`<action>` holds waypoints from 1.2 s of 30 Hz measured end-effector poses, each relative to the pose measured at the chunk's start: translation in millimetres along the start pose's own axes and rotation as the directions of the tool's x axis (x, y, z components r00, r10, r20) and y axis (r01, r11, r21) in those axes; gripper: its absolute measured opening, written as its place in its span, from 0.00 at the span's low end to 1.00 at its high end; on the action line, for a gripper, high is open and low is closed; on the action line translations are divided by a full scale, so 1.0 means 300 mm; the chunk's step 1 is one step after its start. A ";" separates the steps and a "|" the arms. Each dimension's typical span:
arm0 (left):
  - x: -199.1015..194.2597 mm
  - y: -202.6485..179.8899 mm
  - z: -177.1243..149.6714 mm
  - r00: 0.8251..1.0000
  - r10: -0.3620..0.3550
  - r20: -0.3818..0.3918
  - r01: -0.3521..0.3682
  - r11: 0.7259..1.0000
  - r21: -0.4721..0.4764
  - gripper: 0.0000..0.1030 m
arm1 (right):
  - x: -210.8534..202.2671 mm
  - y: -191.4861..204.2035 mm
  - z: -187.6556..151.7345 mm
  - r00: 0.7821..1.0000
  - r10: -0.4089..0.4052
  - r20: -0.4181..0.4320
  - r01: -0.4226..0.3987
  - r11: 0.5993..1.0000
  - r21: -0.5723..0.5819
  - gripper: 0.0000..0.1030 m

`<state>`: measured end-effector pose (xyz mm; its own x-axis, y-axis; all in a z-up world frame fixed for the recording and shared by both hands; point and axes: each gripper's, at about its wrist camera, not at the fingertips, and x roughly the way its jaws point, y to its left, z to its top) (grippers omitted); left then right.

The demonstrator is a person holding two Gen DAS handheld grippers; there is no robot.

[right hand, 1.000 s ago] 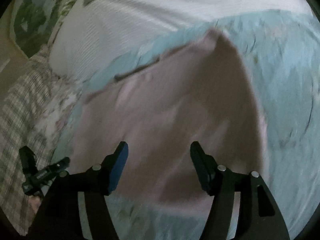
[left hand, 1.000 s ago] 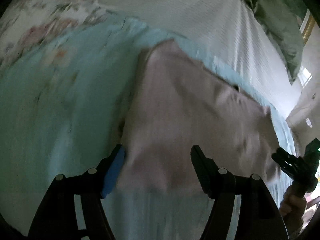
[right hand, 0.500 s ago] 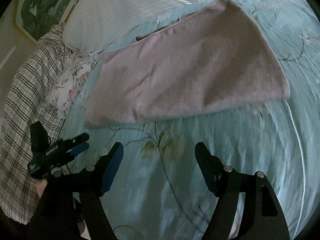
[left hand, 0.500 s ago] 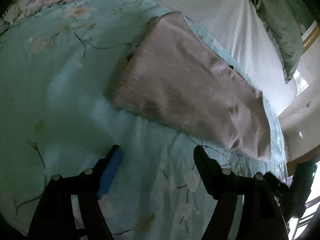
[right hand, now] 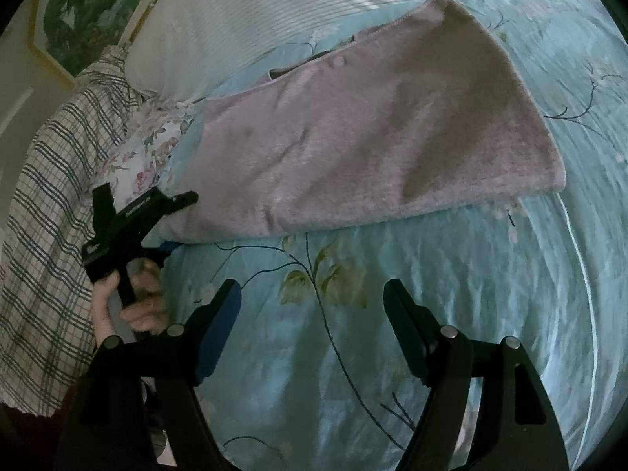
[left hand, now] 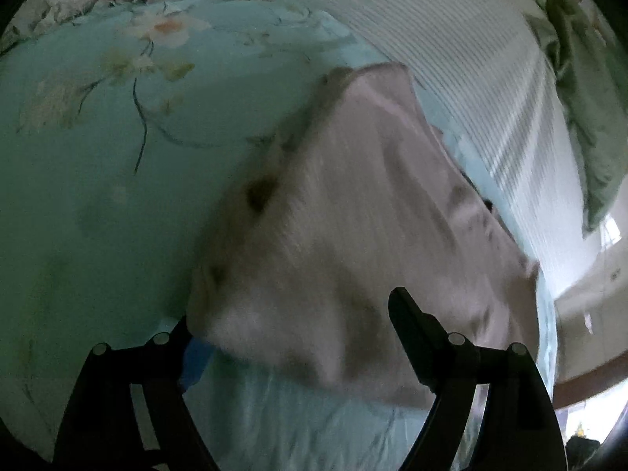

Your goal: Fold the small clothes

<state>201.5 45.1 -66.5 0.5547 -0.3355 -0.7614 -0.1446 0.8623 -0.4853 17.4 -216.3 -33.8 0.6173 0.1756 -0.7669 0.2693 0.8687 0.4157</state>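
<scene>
The left tongs [left hand: 298, 322] are spread and still widening, their two black fingers set on either side of the near corner of the folded pink cloth [left hand: 353, 216]. In the left wrist view the cloth's corner lies between the fingers and covers the tip of the left one, but the picture is blurred there and I cannot tell whether either pad touches it; no pinch is visible. In the right wrist view the same tongs [right hand: 172, 223] show at the cloth's left end, held by a hand [right hand: 137, 298], one finger over the cloth's edge and one under it.

The right tongs [right hand: 310, 302] are spread wide with nothing between them, hanging over bare bedspread just in front of the cloth's long near edge and apart from it.

The cloth [right hand: 373, 141] is a folded pink strip lying flat on the pale blue flowered bedspread [right hand: 451, 294]. Its long axis runs across the right wrist view from lower left to upper right, the far right end tapering to a corner near a white ribbed pillow [right hand: 274, 11]. A checked cloth [right hand: 51, 196] lies at the left beyond the hand.
</scene>
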 end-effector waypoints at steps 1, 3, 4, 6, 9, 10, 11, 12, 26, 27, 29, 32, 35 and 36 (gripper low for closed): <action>0.007 -0.003 0.009 1.000 0.011 0.011 -0.011 1.000 0.002 0.76 | 0.002 -0.003 0.004 1.000 0.003 0.000 -0.003 1.000 0.002 0.74; 0.019 -0.017 0.024 0.998 0.057 0.041 -0.058 0.998 0.022 0.60 | 0.008 -0.010 0.015 1.000 0.013 0.002 -0.013 1.000 0.002 0.74; 0.023 -0.024 0.030 0.997 0.065 0.049 -0.066 0.997 0.031 0.43 | 0.009 -0.011 0.024 1.000 0.018 0.004 -0.018 1.000 -0.003 0.74; 0.027 -0.031 0.042 0.999 0.025 0.040 -0.026 0.999 0.035 0.23 | 0.003 -0.009 0.044 0.999 0.031 0.017 -0.031 0.999 -0.019 0.74; 0.001 -0.071 0.042 0.998 0.006 0.059 -0.011 0.997 0.083 0.14 | -0.017 -0.017 0.089 0.997 0.068 0.043 -0.066 0.997 -0.032 0.74; -0.014 -0.092 0.040 0.997 0.002 0.073 -0.010 0.994 0.113 0.12 | -0.023 -0.029 0.110 0.996 0.077 0.052 -0.076 0.997 -0.026 0.74; -0.030 -0.122 0.035 0.996 -0.015 0.084 0.002 0.989 0.146 0.12 | -0.028 -0.043 0.130 0.995 0.085 0.060 -0.084 0.996 -0.016 0.74; -0.047 -0.163 0.027 0.995 -0.038 0.094 0.020 0.982 0.186 0.11 | -0.033 -0.060 0.155 0.993 0.095 0.070 -0.095 0.995 -0.001 0.74; 0.065 -0.626 -0.300 0.999 -0.043 0.000 0.033 0.768 0.640 0.11 | 0.130 -0.172 0.535 0.968 0.249 0.013 -0.248 0.960 0.131 0.74; 0.063 -0.625 -0.306 0.999 -0.049 -0.004 0.040 0.765 0.643 0.10 | 0.178 -0.154 0.556 0.969 0.246 -0.026 -0.241 0.963 0.123 0.75; 0.053 -0.625 -0.304 0.998 -0.062 -0.005 0.051 0.763 0.644 0.10 | 0.240 -0.130 0.571 0.967 0.245 -0.066 -0.235 0.964 0.124 0.75; 0.029 -0.622 -0.290 0.997 -0.078 0.000 0.060 0.763 0.644 0.10 | 0.347 -0.074 0.595 0.948 0.291 -0.130 -0.275 0.953 0.125 0.75; 0.007 -0.621 -0.283 0.995 -0.097 0.002 0.073 0.765 0.640 0.10 | 0.452 -0.005 0.628 0.935 0.311 -0.170 -0.296 0.949 0.108 0.75; 0.007 -0.622 -0.281 0.995 -0.099 0.000 0.076 0.766 0.639 0.10 | 0.492 0.024 0.649 0.935 0.307 -0.175 -0.296 0.951 0.088 0.75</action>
<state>160.5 -148.5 -14.0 0.5667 -0.4193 -0.7092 0.4548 0.8770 -0.1550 254.4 -274.4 -48.9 0.5305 0.5125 -0.6753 0.1381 0.7337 0.6653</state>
